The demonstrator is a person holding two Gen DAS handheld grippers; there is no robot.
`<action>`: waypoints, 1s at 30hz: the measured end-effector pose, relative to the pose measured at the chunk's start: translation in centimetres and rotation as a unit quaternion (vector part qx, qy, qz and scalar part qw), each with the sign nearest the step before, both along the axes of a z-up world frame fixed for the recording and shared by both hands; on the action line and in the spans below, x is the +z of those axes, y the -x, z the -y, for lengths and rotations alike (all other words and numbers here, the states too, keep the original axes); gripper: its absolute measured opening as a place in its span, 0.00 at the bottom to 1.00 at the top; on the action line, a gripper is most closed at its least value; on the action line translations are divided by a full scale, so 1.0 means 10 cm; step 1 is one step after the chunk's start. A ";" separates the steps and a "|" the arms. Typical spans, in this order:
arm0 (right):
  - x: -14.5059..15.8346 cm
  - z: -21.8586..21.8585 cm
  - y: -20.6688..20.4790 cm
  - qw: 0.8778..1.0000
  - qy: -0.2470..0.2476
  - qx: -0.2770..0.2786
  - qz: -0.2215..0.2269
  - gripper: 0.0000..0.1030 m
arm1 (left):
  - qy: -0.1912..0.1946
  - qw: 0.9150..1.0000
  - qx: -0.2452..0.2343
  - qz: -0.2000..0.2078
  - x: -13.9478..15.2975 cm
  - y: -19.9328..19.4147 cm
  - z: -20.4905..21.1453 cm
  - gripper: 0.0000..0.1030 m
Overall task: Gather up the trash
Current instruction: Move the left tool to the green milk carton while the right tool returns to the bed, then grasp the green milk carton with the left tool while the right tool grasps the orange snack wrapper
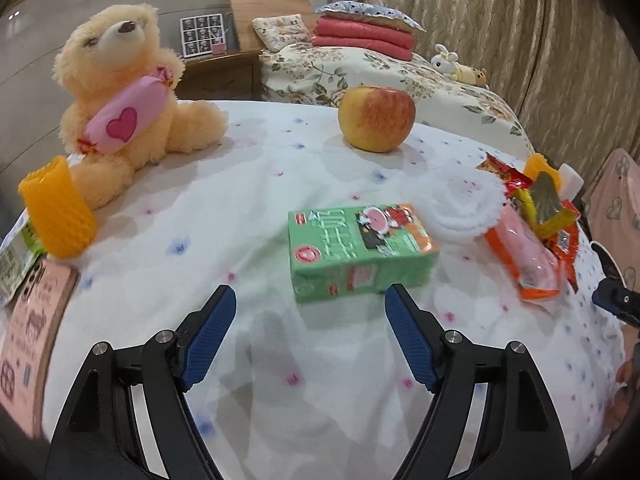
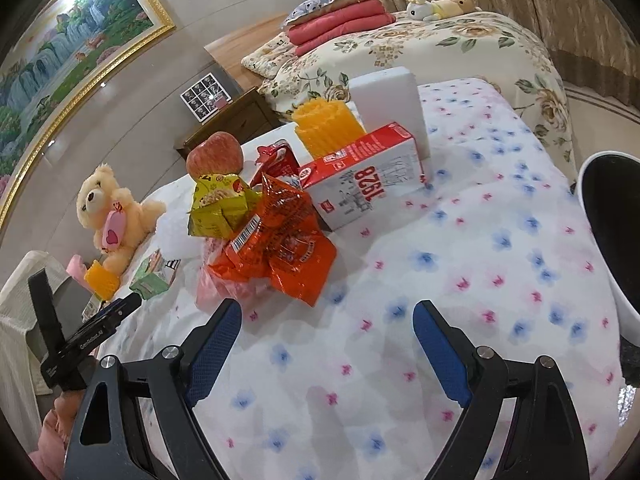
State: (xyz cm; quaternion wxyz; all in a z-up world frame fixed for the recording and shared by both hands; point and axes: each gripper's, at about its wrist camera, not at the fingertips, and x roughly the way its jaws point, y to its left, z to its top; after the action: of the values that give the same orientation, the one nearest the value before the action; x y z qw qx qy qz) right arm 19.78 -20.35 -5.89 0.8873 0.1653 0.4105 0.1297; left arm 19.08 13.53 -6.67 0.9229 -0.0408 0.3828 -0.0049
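A green drink carton (image 1: 360,248) lies on its side on the flowered cloth (image 1: 240,208), just past my left gripper (image 1: 310,294), which is open with nothing between its fingers. To the carton's right sits a pile of orange, red and yellow wrappers (image 1: 536,232) beside a white foam net (image 1: 464,208). In the right wrist view, my right gripper (image 2: 328,310) stands open and empty over the cloth, a little short of the orange wrapper (image 2: 280,236) and the yellow-green wrapper (image 2: 220,204). Behind them a red-and-white carton (image 2: 368,176) lies on its side.
A teddy bear (image 1: 120,108), an apple (image 1: 376,118) and an orange foam sleeve (image 1: 58,212) sit on the cloth, with a pink phone (image 1: 36,320) at the left edge. A white bin with a black inside (image 2: 588,176) stands at the right. A white box (image 2: 388,100) rises behind the cartons.
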 end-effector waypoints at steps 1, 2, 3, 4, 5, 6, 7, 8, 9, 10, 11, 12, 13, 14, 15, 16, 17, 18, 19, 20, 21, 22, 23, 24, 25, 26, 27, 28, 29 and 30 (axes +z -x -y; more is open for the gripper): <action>0.00 -0.01 -0.01 1.000 0.001 0.000 0.000 0.86 | 0.005 1.000 -0.007 -0.008 -0.02 -0.05 0.00 0.77; -0.01 -0.02 -0.02 1.000 0.001 0.001 -0.002 0.86 | 0.014 1.000 -0.017 -0.019 -0.03 -0.11 0.00 0.78; -0.01 -0.03 -0.02 1.000 0.001 0.001 -0.002 0.86 | 0.018 0.999 -0.025 -0.027 -0.05 -0.15 0.01 0.78; -0.01 -0.03 -0.03 1.000 0.001 0.001 -0.003 0.86 | 0.019 0.999 -0.032 -0.035 -0.06 -0.19 0.03 0.78; -0.01 -0.03 -0.03 1.000 0.001 0.001 -0.003 0.86 | 0.017 0.998 -0.037 -0.039 -0.06 -0.22 0.06 0.78; -0.01 -0.03 -0.03 1.000 0.002 0.001 -0.004 0.86 | 0.016 0.998 -0.042 -0.036 -0.05 -0.23 0.09 0.78; -0.01 -0.03 -0.03 1.000 0.002 0.001 -0.003 0.86 | 0.014 0.998 -0.049 -0.032 -0.03 -0.21 0.13 0.78; -0.01 -0.03 -0.04 1.000 0.001 0.000 -0.003 0.86 | 0.010 0.998 -0.056 -0.026 -0.02 -0.20 0.16 0.78; -0.01 -0.03 -0.04 1.000 0.001 -0.001 -0.003 0.86 | 0.002 0.997 -0.069 -0.018 0.00 -0.17 0.23 0.78; -0.01 -0.03 -0.04 1.000 0.000 -0.002 -0.003 0.86 | -0.003 0.997 -0.078 -0.013 0.02 -0.14 0.28 0.78; -0.01 -0.02 -0.05 1.000 0.000 -0.004 -0.003 0.86 | -0.004 0.996 -0.090 -0.008 0.03 -0.10 0.34 0.78; 0.00 0.00 -0.06 1.000 -0.001 -0.005 -0.003 0.86 | 0.002 0.995 -0.102 -0.005 0.05 -0.07 0.38 0.78; -0.01 0.01 -0.06 1.000 -0.002 -0.007 -0.003 0.86 | 0.020 0.992 -0.124 -0.001 0.07 -0.01 0.44 0.78; -0.01 0.02 -0.07 1.000 -0.003 -0.008 -0.004 0.86 | 0.035 0.989 -0.144 0.002 0.09 0.04 0.49 0.78; -0.01 0.03 -0.07 1.000 -0.003 -0.009 -0.004 0.86 | 0.042 0.986 -0.160 0.005 0.12 0.11 0.55 0.78; -0.01 0.04 -0.07 1.000 -0.003 -0.010 -0.005 0.86 | 0.035 0.985 -0.169 0.011 0.16 0.17 0.61 0.78; -0.01 0.04 -0.08 1.000 -0.003 -0.010 -0.005 0.86 | 0.026 0.985 -0.170 0.015 0.17 0.20 0.66 0.78; -0.01 0.04 -0.08 1.000 -0.003 -0.010 -0.005 0.86 | 0.012 0.986 -0.167 0.016 0.18 0.22 0.68 0.78; -0.01 0.04 -0.08 1.000 -0.003 -0.010 -0.005 0.86 | 0.001 0.987 -0.158 0.014 0.17 0.22 0.67 0.78; 0.00 0.04 -0.09 1.000 -0.003 -0.008 -0.005 0.86 | -0.003 0.989 -0.148 0.011 0.16 0.20 0.64 0.78; 0.00 0.02 -0.10 1.000 -0.003 -0.007 -0.005 0.86 | -0.004 0.991 -0.135 0.008 0.14 0.16 0.59 0.78; 0.00 0.01 -0.12 1.000 -0.003 -0.005 -0.004 0.86 | -0.003 0.993 -0.119 0.001 0.12 0.10 0.52 0.79; 0.01 -0.01 -0.13 1.000 -0.003 -0.004 -0.003 0.86 | -0.001 0.995 -0.102 -0.009 0.09 0.04 0.45 0.80; 0.02 -0.03 -0.14 1.000 -0.004 -0.002 -0.002 0.86 | 0.001 0.996 -0.091 -0.015 0.07 -0.02 0.41 0.80; 0.02 -0.05 -0.16 1.000 -0.004 -0.001 -0.001 0.86 | 0.005 0.996 -0.081 -0.021 0.05 -0.07 0.35 0.80; 0.03 -0.07 -0.18 1.000 -0.006 0.001 0.000 0.86 | 0.007 0.997 -0.075 -0.025 0.04 -0.11 0.32 0.81; 0.04 -0.09 -0.20 1.000 -0.007 0.003 0.001 0.86 | 0.008 0.997 -0.074 -0.027 0.03 -0.14 0.30 0.82; 0.04 -0.11 -0.23 1.000 -0.009 0.004 0.002 0.86 | 0.007 0.997 -0.075 -0.029 0.03 -0.18 0.29 0.84; 0.04 -0.12 -0.26 1.000 -0.011 0.005 0.003 0.86 | 0.004 0.996 -0.078 -0.031 0.02 -0.21 0.30 0.86; 0.04 -0.13 -0.29 1.000 -0.015 0.006 0.002 0.86 | 0.000 0.996 -0.082 -0.033 0.02 -0.25 0.32 0.86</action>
State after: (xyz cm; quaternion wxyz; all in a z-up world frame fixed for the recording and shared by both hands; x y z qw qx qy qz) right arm 22.72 -19.04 -5.48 0.8849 0.1763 0.4073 0.1414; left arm 21.63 10.37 -6.46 0.9063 -0.0089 0.4150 -0.0794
